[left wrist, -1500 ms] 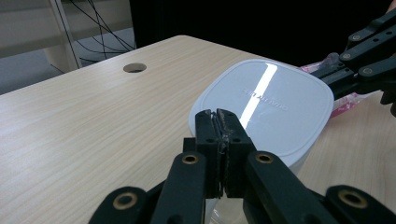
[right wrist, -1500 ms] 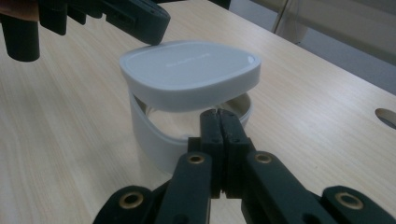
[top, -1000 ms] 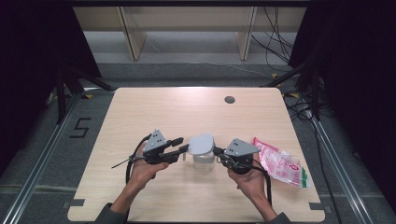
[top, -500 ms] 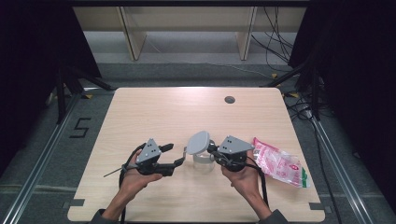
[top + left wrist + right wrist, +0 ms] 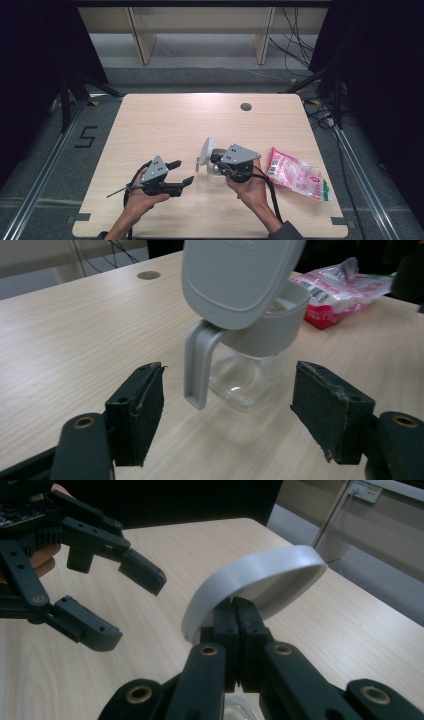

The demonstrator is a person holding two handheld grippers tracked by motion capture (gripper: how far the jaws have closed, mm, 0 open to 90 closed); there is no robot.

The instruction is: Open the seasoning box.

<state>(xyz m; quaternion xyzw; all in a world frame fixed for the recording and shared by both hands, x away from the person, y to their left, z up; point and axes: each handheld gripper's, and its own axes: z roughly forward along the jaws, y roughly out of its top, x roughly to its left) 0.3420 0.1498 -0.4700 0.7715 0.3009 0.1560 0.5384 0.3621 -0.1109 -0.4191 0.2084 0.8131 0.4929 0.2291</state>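
A clear jar (image 5: 218, 176) with a grey collar, handle (image 5: 197, 365) and hinged grey lid (image 5: 206, 149) stands on the table's near middle. My right gripper (image 5: 214, 159) is shut on the lid's edge (image 5: 250, 575) and holds it raised on its hinge; its jaws (image 5: 235, 612) press together on it. My left gripper (image 5: 184, 171) sits a little left of the jar, apart from it. Its jaws have just been opening and stand wide with nothing between them. In the left gripper view the jar (image 5: 245, 380) lies beyond the open left gripper (image 5: 227, 415).
A pink and white plastic bag (image 5: 296, 175) lies right of my right hand, near the table's right edge. A small round grommet (image 5: 245, 106) sits in the wooden tabletop (image 5: 165, 120) far back. Cables trail from both grippers toward the near edge.
The left gripper has let go at the jar, spread its jaws and pulled back to the left and toward the person. The lid has swung up from lying low to standing upright in the right gripper.
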